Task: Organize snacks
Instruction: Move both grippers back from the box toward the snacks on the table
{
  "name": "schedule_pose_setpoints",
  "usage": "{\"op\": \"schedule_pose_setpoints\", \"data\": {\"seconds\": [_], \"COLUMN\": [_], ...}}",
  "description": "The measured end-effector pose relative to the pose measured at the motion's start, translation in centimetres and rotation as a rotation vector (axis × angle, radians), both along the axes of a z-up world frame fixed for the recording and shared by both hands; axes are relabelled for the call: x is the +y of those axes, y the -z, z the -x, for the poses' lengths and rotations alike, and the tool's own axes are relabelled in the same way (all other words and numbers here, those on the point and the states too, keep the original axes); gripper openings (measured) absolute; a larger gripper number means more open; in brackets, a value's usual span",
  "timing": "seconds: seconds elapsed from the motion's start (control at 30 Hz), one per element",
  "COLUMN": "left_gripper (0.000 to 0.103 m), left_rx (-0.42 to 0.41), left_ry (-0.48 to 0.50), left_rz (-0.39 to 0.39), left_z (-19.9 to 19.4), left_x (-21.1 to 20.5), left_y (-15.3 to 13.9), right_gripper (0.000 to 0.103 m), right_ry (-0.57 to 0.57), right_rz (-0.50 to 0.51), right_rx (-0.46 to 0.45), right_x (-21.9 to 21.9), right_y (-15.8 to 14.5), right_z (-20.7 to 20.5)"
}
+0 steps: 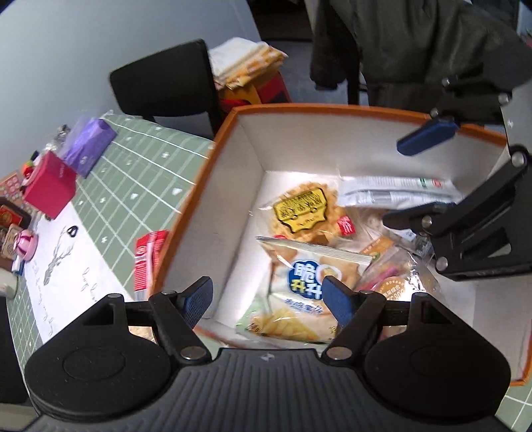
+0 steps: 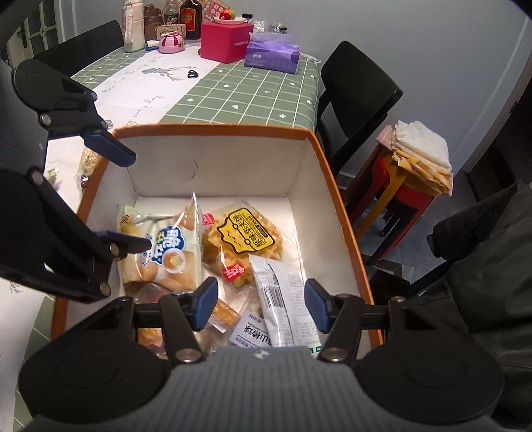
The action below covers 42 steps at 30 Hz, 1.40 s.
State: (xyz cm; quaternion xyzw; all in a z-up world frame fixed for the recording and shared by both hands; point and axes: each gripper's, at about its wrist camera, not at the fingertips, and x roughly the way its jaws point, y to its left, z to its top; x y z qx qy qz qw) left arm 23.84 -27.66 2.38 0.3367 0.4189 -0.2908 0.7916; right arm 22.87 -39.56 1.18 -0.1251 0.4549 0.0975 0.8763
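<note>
An orange-rimmed white box [image 1: 212,186] [image 2: 335,186] stands on the table and holds several snack packs. Inside lie a waffle pack with a yellow label [image 1: 304,209] [image 2: 244,232], a blue-and-white bread pack [image 1: 299,282] [image 2: 166,252] and a white sachet [image 1: 395,189] [image 2: 282,299]. My left gripper [image 1: 267,299] is open and empty above the box's near side. My right gripper [image 2: 261,305] is open and empty above the white sachet. Each gripper shows in the other's view, the right one [image 1: 412,182] at the box's right, the left one [image 2: 133,202] at its left.
A red snack pack [image 1: 146,259] lies on the table beside the box's left wall. More packs [image 2: 84,166] lie outside it. A red box [image 1: 50,186] [image 2: 226,41], purple tissue pack [image 1: 89,146] [image 2: 272,56], bottles [image 2: 133,23] and black chairs [image 1: 166,86] [image 2: 355,99] stand beyond.
</note>
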Motion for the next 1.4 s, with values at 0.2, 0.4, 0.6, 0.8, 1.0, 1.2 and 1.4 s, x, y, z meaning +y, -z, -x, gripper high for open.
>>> {"op": "schedule_pose_setpoints", "data": {"seconds": [0.2,0.4,0.6,0.8,1.0,1.2,1.4], "left_gripper": [0.088,0.088,0.088,0.088,0.088,0.088,0.088], "left_rx": [-0.031,-0.057,-0.074,-0.070,-0.060,-0.067,-0.031], "left_ry": [-0.051,-0.104,-0.166,-0.236,-0.300,-0.366,-0.439], "left_rz": [0.043,0.059,0.085,0.127,0.199,0.304,0.369], "left_z": [0.3,0.8,1.1,1.1,1.2,1.8,2.2], "left_x": [3.2,7.2,11.8,16.2,20.2,23.6,26.3], "left_y": [-2.2,-3.5,-4.3,-3.6,-2.4,-0.4,2.9], "right_gripper": [0.057,0.057,0.057,0.057,0.057,0.057,0.057], "right_ry": [-0.029,-0.080,-0.141,-0.199,-0.228,-0.222,-0.190], "right_rz": [0.023,0.045,0.063,0.050,0.008,-0.019,-0.082], "right_rx": [-0.033,-0.061,-0.075,-0.074,-0.081,-0.141,-0.156], "right_x": [2.2,5.5,9.1,12.8,16.4,19.0,20.1], "right_y": [-2.2,-3.9,-4.6,-4.3,-2.7,-0.9,1.8], "right_z": [0.9,1.8,2.6,3.0,3.8,5.2,5.7]}}
